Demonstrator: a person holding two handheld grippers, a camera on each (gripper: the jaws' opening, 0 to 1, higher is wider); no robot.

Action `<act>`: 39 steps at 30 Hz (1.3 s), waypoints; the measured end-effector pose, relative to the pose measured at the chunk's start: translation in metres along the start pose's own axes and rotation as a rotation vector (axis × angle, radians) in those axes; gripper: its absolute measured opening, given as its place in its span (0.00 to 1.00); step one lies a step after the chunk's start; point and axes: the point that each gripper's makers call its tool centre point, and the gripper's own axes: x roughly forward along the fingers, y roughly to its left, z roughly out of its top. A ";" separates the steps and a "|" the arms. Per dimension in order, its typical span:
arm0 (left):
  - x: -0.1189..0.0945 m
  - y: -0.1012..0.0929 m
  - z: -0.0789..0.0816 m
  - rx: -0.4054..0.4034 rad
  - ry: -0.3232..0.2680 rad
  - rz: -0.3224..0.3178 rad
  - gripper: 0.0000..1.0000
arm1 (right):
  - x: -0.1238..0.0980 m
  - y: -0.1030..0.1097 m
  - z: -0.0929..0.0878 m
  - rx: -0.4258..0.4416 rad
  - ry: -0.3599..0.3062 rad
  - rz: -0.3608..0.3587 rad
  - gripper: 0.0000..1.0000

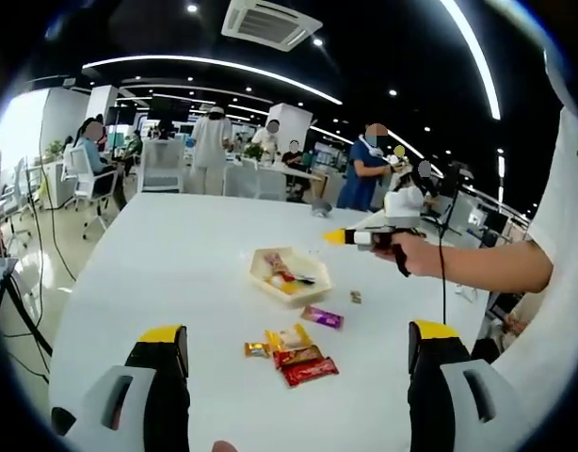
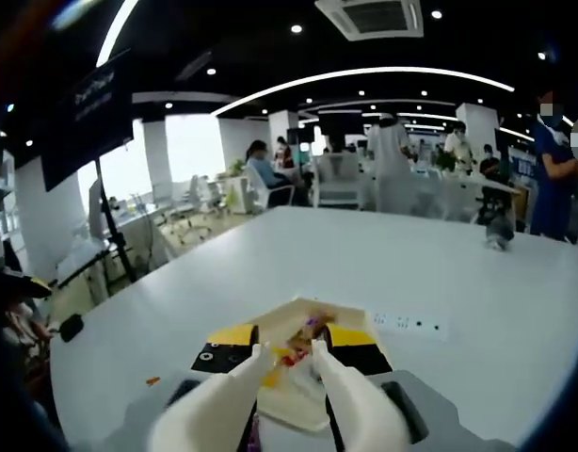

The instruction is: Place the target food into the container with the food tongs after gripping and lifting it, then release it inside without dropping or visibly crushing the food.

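Observation:
A cream hexagonal tray (image 1: 291,274) stands mid-table with colourful food in it. Nearer me lie several snack packets (image 1: 297,355) and a purple packet (image 1: 322,317). My left gripper (image 1: 297,331) is open, its yellow-tipped jaws wide apart and low over the near packets. A hand holds my right gripper (image 1: 350,236) just above the tray's far right side. In the right gripper view that gripper (image 2: 291,336) is shut on white food tongs (image 2: 218,400). The tong tips converge over the tray (image 2: 294,403), with a colourful piece of food (image 2: 313,331) at the tips.
The white table (image 1: 176,254) reaches far to the left and back. A small wrapped bit (image 1: 355,297) lies right of the tray. A flush socket strip (image 2: 407,323) sits in the tabletop beyond it. Several people and office chairs (image 1: 162,165) are behind the table.

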 end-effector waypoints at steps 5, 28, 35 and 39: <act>0.000 -0.005 0.000 0.009 -0.002 -0.014 0.97 | -0.011 0.008 0.000 -0.021 -0.012 0.012 0.27; 0.019 -0.039 -0.004 0.058 0.016 -0.146 0.98 | -0.097 0.052 -0.003 0.002 -0.135 0.113 0.28; 0.029 -0.049 -0.006 0.069 0.026 -0.192 0.98 | -0.117 0.049 -0.016 -0.034 -0.111 0.071 0.29; 0.035 -0.058 -0.006 0.083 0.040 -0.219 0.98 | -0.128 0.043 -0.027 -0.048 -0.091 0.049 0.29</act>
